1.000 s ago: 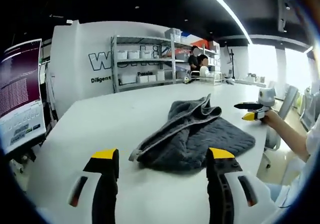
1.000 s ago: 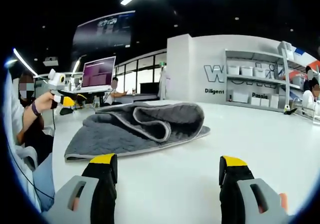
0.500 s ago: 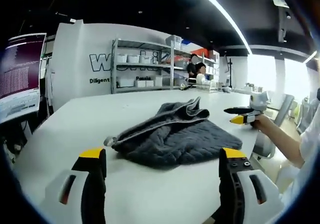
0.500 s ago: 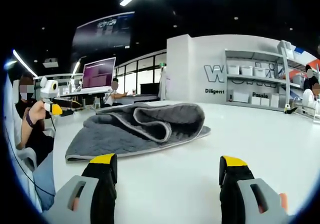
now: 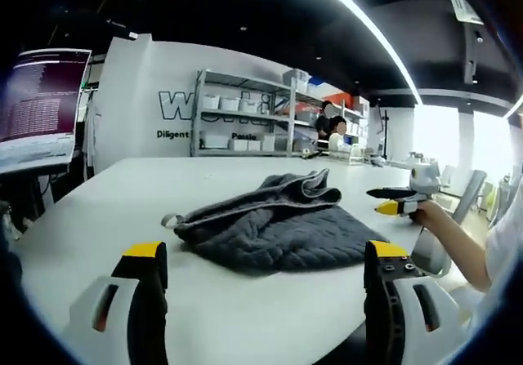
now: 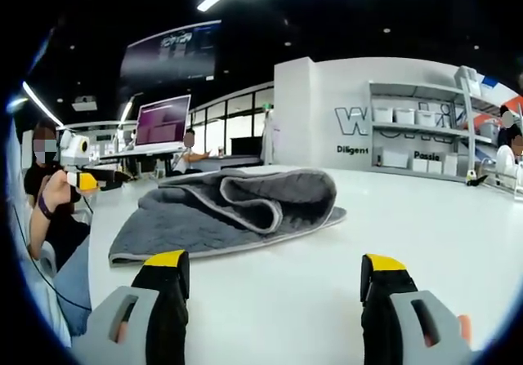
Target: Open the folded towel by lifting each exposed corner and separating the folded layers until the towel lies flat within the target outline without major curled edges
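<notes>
Left gripper [image 5: 261,255] now lower, towel [image 5: 274,226] just ahead, untouched.

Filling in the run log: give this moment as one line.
towel: folded, on table | left claw: open, clear | right claw: open, clear

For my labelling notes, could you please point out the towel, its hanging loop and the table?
towel [image 5: 278,234], left gripper view, quilted top layer.
hanging loop [image 5: 170,220], left gripper view, the loop itself.
table [image 6: 409,226], right gripper view, bare white top.
</notes>
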`<state>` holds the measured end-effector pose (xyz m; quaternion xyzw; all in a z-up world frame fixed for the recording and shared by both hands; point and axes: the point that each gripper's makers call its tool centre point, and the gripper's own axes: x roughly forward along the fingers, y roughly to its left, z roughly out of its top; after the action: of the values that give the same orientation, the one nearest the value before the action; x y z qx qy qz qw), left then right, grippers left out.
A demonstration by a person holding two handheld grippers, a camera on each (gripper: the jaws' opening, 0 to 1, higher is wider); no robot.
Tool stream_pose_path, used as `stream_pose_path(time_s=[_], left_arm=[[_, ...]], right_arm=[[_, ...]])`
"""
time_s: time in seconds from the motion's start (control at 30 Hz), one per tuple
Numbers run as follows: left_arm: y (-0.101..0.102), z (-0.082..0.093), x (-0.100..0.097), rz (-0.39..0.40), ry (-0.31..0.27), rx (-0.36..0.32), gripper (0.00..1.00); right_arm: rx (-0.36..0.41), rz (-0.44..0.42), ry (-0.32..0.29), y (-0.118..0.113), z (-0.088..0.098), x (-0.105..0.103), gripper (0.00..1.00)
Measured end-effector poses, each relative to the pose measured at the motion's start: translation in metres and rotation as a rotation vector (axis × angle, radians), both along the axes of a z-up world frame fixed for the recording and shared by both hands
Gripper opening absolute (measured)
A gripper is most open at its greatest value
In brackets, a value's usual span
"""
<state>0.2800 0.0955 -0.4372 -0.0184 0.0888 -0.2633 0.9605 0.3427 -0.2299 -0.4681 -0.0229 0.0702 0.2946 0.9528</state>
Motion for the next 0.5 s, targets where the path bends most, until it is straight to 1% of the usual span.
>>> stream_pose_path(time_s=[0.2,0.4,0.5], left_arm=[[-0.0012,-0.0007,-0.0010,0.016,0.000,-0.004,0.99],[-0.0050,-0.0012,-0.0015,0.019,0.002,0.022,0.99],[-0.0074,0.0004,-0.0017,0.015,-0.001,0.016,0.99]], right_arm=[[-0.001,0.017,0.001,0.0033,0.0005,-0.0011,0.93],[-0.012,0.043,0.001,0.0078,0.0004,-0.0031,0.98],[-0.012,0.044,-0.003,0.0078,0.0013,-0.0032,0.99]])
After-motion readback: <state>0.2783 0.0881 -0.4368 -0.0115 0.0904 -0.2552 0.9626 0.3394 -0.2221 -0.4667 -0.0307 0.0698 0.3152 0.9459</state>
